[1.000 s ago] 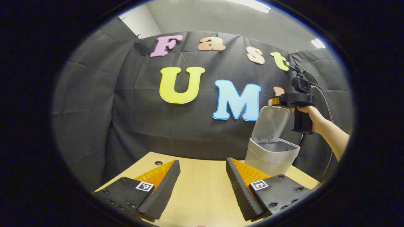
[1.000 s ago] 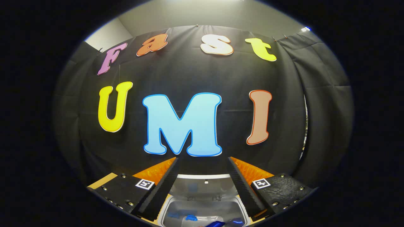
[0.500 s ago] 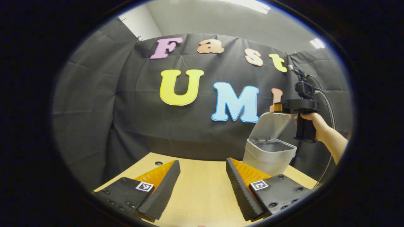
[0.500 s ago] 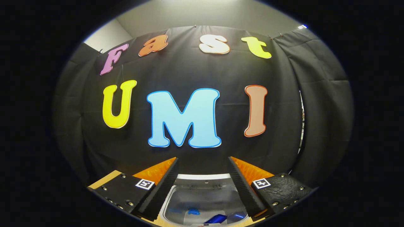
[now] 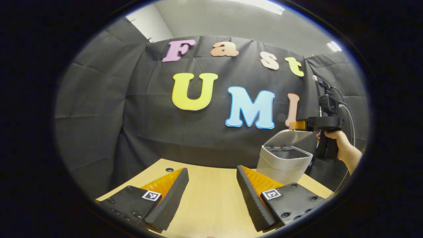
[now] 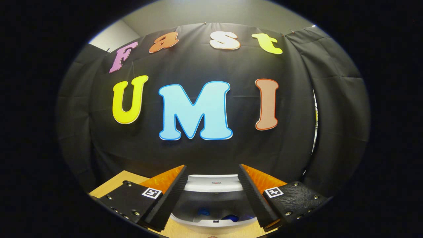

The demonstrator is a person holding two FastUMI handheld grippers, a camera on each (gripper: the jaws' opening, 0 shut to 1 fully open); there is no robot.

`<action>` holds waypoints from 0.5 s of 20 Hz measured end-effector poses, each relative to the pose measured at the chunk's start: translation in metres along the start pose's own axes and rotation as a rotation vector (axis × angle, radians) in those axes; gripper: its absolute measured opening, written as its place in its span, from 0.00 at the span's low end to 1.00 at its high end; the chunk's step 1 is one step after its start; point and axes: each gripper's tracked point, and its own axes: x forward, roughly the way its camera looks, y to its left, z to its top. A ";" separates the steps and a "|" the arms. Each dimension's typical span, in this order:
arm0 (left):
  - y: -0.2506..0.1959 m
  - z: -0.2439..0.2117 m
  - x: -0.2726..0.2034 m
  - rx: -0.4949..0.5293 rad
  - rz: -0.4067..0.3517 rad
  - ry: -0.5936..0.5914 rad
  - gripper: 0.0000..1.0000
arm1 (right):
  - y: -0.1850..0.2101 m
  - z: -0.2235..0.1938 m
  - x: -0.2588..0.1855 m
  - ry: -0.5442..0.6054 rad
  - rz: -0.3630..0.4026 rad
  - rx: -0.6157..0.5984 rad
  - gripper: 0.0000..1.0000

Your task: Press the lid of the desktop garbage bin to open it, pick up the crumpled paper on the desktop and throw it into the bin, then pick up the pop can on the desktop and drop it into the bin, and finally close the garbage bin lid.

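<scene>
Right gripper (image 5: 299, 125), jaws released, rests on the half-lowered lid (image 5: 287, 137); press straight down until the bin (image 5: 282, 165) latches.

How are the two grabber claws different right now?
The left gripper hangs over bare table, with nothing under its fingers; the right gripper sits above the bin, fingers either side of the lid. The left gripper is off to the bin's side; the right gripper, held by a hand, is right at the half-lowered lid. Both are open and hold nothing.
</scene>
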 end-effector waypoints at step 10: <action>0.008 -0.001 -0.002 -0.002 0.037 0.015 0.95 | 0.003 -0.056 -0.008 0.041 0.021 -0.015 0.97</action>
